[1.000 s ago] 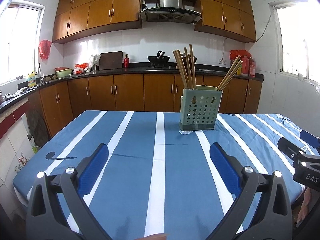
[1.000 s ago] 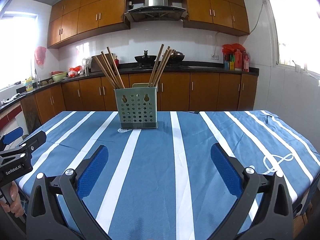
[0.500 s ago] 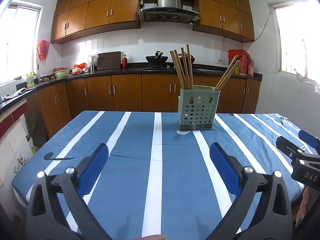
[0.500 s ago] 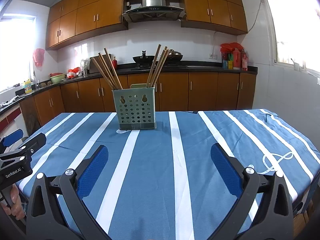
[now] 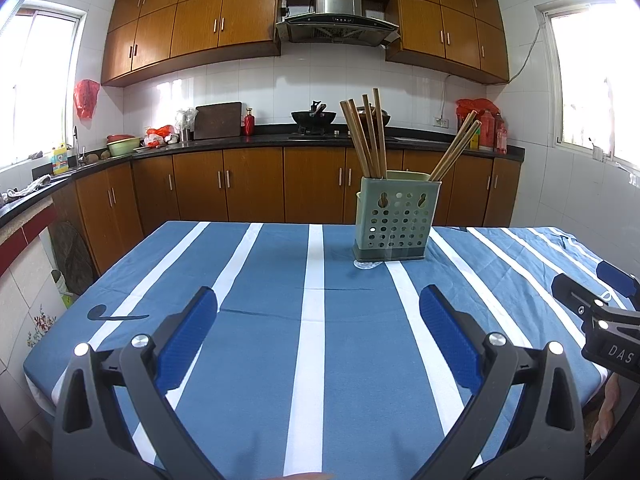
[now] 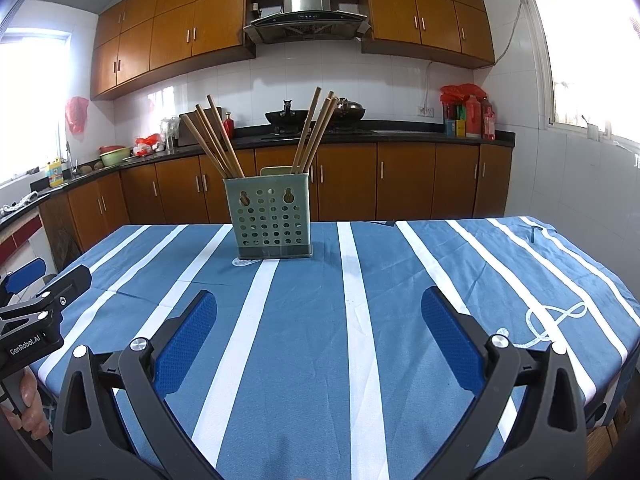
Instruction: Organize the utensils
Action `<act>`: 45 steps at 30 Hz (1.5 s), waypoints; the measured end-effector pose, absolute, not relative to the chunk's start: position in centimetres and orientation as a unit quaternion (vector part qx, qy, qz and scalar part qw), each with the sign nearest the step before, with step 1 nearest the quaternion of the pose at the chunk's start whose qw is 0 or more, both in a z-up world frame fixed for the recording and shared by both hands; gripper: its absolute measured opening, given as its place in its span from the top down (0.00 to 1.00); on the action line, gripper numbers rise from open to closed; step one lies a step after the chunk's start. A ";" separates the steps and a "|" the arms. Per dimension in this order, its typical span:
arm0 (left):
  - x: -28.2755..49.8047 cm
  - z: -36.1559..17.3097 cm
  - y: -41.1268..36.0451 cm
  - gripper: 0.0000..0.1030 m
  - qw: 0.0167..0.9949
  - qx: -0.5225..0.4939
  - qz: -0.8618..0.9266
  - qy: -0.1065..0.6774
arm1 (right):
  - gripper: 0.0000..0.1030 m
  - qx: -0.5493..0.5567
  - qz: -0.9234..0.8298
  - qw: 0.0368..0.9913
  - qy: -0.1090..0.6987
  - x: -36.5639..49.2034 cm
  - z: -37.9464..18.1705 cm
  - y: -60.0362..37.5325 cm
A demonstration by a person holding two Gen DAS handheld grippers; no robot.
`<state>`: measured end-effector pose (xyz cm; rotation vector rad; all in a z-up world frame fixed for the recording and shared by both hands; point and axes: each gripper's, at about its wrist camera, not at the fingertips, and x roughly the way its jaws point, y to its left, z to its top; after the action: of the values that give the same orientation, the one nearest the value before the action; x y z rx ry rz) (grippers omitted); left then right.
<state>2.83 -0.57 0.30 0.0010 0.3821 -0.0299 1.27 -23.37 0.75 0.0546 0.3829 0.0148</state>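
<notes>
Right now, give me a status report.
Left gripper open, empty. Right gripper open, empty. Wooden chopsticks upright in perforated green plastic holder. Blue striped tablecloth between: nothing in the way.

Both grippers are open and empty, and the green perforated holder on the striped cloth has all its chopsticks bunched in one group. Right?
Not quite. The chopsticks stand in two separate groups, one at each end of the holder, as the right wrist view shows. The left gripper and right gripper are open and empty, and the holder sits on the striped cloth.

A home kitchen: wooden cabinets (image 5: 224, 20), range hood (image 5: 338, 20), wok (image 5: 314, 117) on the counter (image 5: 224, 145).
</notes>
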 end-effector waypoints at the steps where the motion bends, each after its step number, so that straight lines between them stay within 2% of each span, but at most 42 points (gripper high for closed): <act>1: 2.8 0.3 -0.6 0.04 0.982 0.000 -0.015 0.190 | 0.02 0.027 0.007 0.981 0.191 1.3 0.8 -23.4; 45: 3.0 -0.1 -0.6 0.04 0.981 0.000 -0.017 0.195 | 0.02 0.029 0.006 0.981 0.193 1.3 0.7 -23.3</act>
<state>3.02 -0.59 -0.11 0.0009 0.3923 -0.0346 1.27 -23.28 0.71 0.0592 0.3889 0.0123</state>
